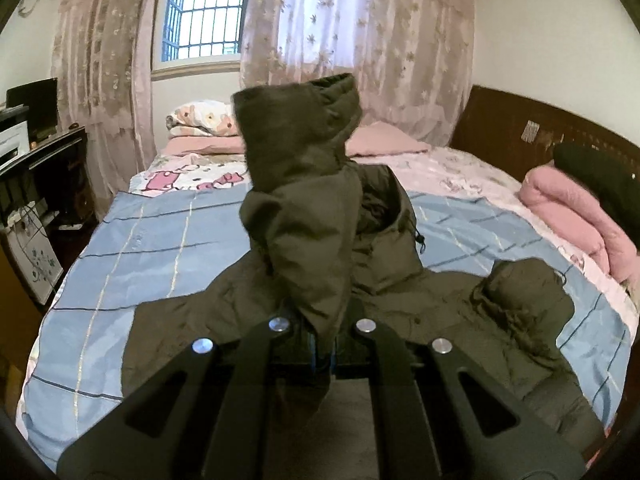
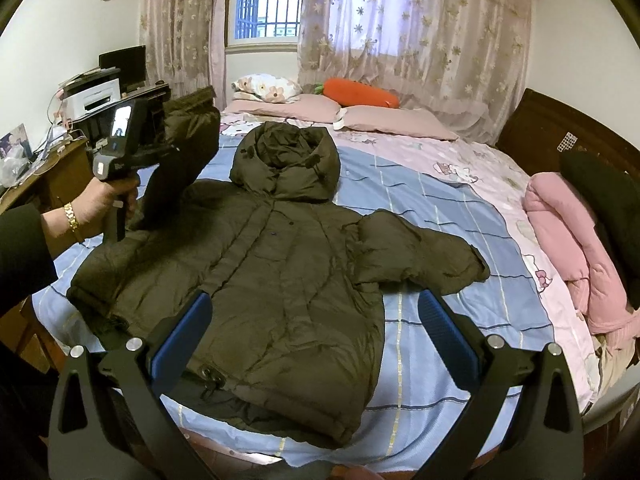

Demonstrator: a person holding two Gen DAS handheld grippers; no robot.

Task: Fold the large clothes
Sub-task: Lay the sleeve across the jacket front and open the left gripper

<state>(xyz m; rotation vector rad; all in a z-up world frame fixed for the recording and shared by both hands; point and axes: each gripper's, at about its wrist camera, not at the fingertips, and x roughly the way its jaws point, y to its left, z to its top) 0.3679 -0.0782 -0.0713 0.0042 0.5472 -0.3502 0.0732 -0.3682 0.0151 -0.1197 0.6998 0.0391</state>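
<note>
Sleeve lifted off the bed, ready to be folded across the coat

Olive padded coat (image 2: pixel 280 264) lies front-up on the blue checked bedspread (image 2: pixel 448 240), spread flat so its edges can be brought inward; the left gripper (image 1: pixel 322 350) has its fingers pinched together on the left sleeve (image 2: pixel 180 148), holding it raised clear of the body, probably to carry it over the chest. The right gripper (image 2: pixel 316 334) hovers above the hem with fingers wide apart and nothing between them, seemingly waiting, while the other sleeve (image 2: pixel 420 256) rests outstretched on the bedspread
</note>
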